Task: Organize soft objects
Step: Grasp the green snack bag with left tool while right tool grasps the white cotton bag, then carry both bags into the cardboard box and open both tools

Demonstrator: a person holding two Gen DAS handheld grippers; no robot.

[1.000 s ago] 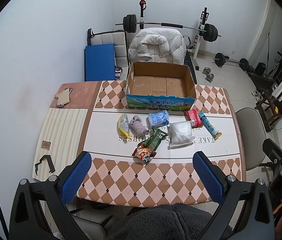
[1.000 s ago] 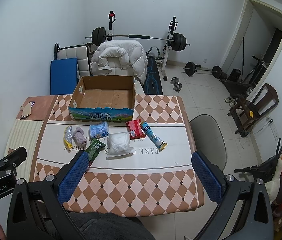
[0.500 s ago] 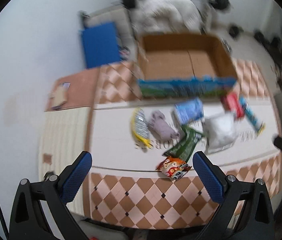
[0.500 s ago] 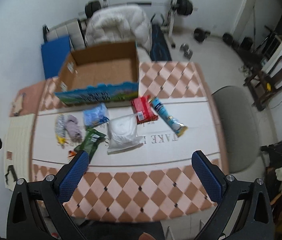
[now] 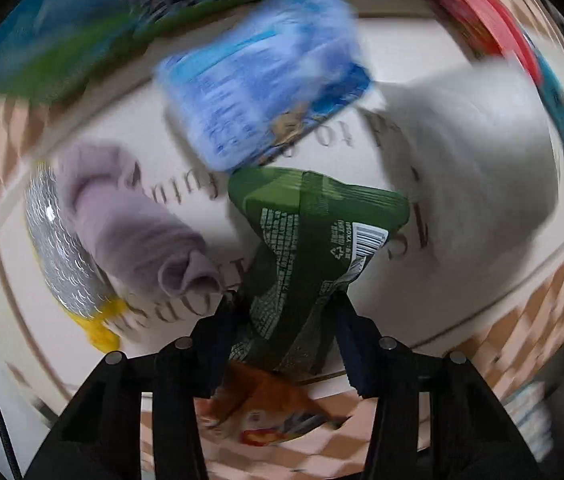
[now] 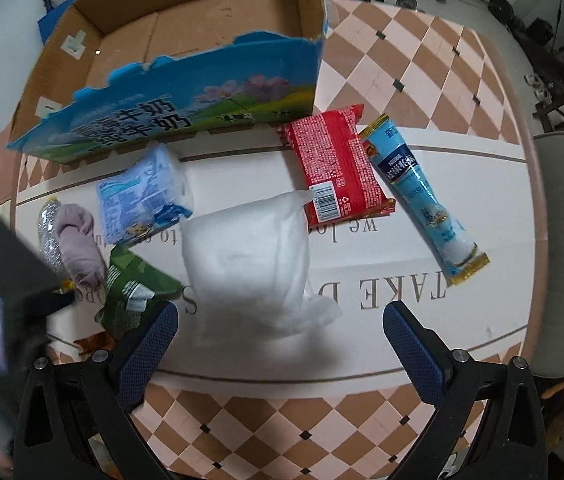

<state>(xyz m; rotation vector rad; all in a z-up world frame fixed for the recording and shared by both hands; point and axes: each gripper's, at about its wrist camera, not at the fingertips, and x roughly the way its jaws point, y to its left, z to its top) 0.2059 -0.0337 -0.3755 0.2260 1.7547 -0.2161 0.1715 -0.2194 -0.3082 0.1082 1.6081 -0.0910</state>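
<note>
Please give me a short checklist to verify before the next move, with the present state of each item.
1. Green packet between the left gripper pads: ok; the jaws are closing on it.
2. Grip firm: cannot tell, the view is blurred.
3. Right gripper open and free: ok, nothing between its pads.
4. Cardboard box has room: ok, no item inside.
5. White bag clear of the green packet: ok, apart.
</note>
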